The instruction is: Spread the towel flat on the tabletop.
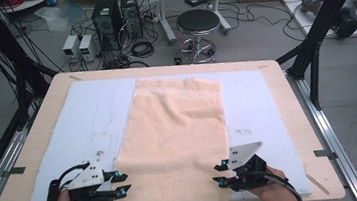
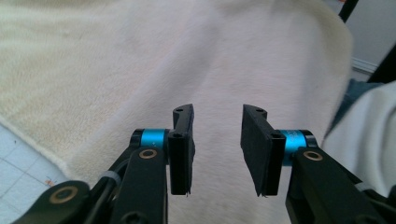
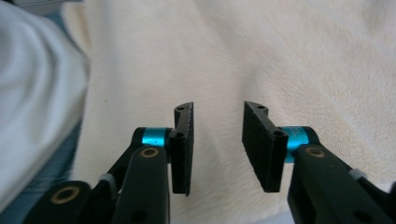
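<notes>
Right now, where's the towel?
In the high view the towel lies down the middle of the white mat, its near end between the left gripper and right gripper.

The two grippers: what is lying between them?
In the high view, the peach towel lies between the left gripper and right gripper.

Towel's (image 1: pixel 171 146) near end cut off

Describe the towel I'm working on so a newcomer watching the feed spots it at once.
Start at the wooden table and its pale blue-white mat. Down the mat's middle lies the towel, a long peach strip whose near end hangs over the table edge between the two grippers. A woven key-pattern band at its far end marks it out.
</notes>
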